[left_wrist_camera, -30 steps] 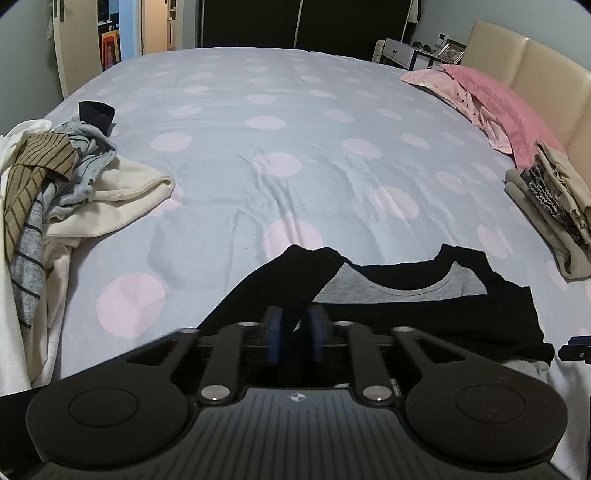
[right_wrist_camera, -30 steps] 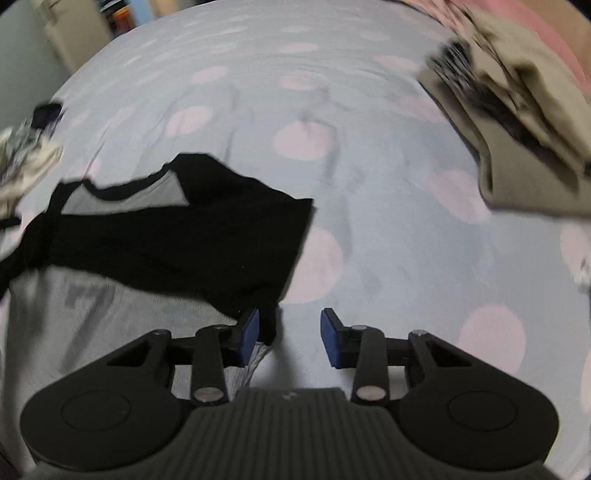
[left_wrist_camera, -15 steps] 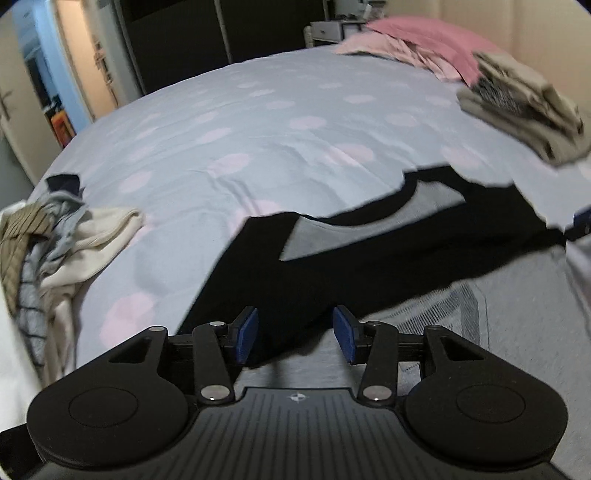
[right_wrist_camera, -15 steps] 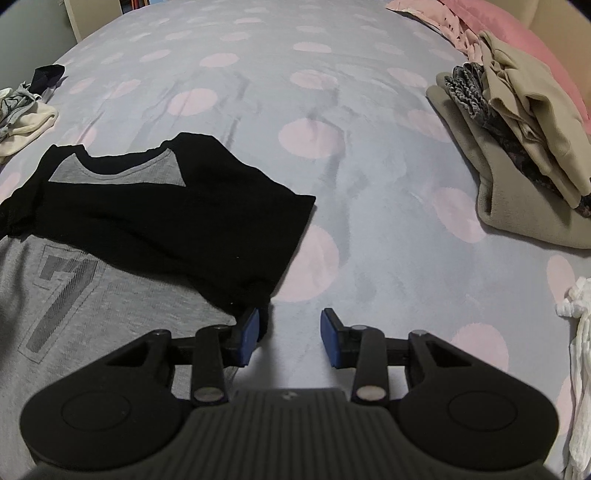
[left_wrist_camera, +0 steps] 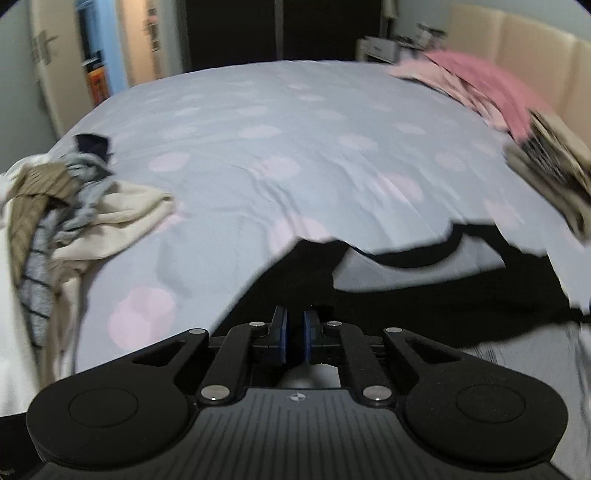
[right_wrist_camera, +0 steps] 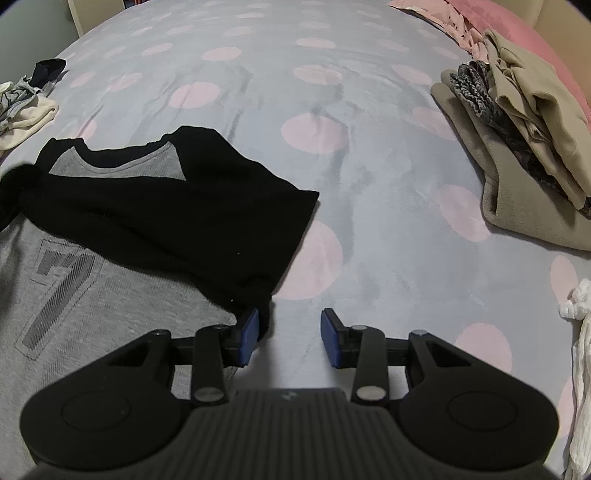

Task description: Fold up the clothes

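The left claw [left_wrist_camera: 294, 334] is pinched on the black sleeve of the grey-and-black shirt [right_wrist_camera: 110, 258] at the bed's [right_wrist_camera: 369, 166] near edge; the right claw [right_wrist_camera: 289, 334] gapes empty beside it. A folded stack [right_wrist_camera: 517, 147] sits by the headboard [left_wrist_camera: 517, 55].

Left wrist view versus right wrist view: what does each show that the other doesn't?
Only the left wrist view shows the left gripper, its fingers nearly together over black fabric, plus the dark wardrobe doors. Only the right wrist view shows the open right gripper over bare sheet, the shirt's printed number 7 and a white garment. Both show the grey-and-black T-shirt, pink-dotted bedsheet and folded beige stack.
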A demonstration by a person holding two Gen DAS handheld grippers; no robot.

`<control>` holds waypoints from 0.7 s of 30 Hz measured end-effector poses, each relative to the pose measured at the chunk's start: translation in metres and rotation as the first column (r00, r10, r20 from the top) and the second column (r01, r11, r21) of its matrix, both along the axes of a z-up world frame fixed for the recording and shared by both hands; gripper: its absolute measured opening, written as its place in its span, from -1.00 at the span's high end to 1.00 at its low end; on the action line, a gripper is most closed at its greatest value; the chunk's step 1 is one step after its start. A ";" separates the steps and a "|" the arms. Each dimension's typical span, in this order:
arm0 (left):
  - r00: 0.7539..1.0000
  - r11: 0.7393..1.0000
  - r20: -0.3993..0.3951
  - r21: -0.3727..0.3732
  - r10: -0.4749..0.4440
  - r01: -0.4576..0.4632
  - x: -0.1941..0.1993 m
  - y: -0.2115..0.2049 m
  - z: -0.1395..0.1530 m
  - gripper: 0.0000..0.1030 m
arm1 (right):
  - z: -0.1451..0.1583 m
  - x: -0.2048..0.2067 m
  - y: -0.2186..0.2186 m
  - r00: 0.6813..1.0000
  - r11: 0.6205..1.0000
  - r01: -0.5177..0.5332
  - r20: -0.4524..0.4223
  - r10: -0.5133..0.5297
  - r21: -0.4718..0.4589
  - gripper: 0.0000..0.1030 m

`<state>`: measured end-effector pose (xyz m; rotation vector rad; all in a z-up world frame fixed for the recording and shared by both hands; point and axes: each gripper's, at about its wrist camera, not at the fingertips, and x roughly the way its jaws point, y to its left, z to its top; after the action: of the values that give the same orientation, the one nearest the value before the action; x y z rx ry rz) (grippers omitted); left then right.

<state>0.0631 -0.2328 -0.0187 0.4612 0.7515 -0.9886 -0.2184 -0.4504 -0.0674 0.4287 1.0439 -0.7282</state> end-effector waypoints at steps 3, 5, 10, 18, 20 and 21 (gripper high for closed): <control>0.995 0.995 0.019 -0.011 0.097 -0.097 0.019 0.005 0.004 0.86 | 0.001 0.002 0.001 1.000 1.000 -0.011 0.002 0.011 -0.003 0.21; 0.988 0.988 0.021 0.004 0.152 -0.152 0.029 0.008 0.002 0.85 | 0.002 0.003 0.002 1.000 1.000 -0.016 0.003 0.016 -0.007 0.21; 0.989 0.989 0.002 0.016 0.145 -0.145 0.029 0.018 0.002 0.68 | 0.003 0.003 0.001 1.000 1.000 -0.011 0.009 0.012 -0.016 0.21; 0.968 0.972 0.200 0.206 -0.153 0.111 -0.027 0.012 -0.020 0.57 | 0.005 0.008 0.010 0.996 0.993 -0.093 0.011 0.094 -0.077 0.21; 0.952 0.956 0.230 0.259 -0.202 0.140 -0.035 0.010 -0.032 0.57 | 0.004 0.011 0.015 0.991 0.985 -0.131 -0.008 0.131 -0.109 0.21; 0.945 0.949 0.243 0.277 -0.217 0.147 -0.037 0.009 -0.037 0.57 | 0.002 0.013 0.017 0.988 0.981 -0.154 -0.016 0.153 -0.121 0.21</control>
<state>0.0258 -0.2242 -0.0561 0.8879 0.5966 -0.9797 -0.2055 -0.4329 -0.0653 0.2373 1.0210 -0.6514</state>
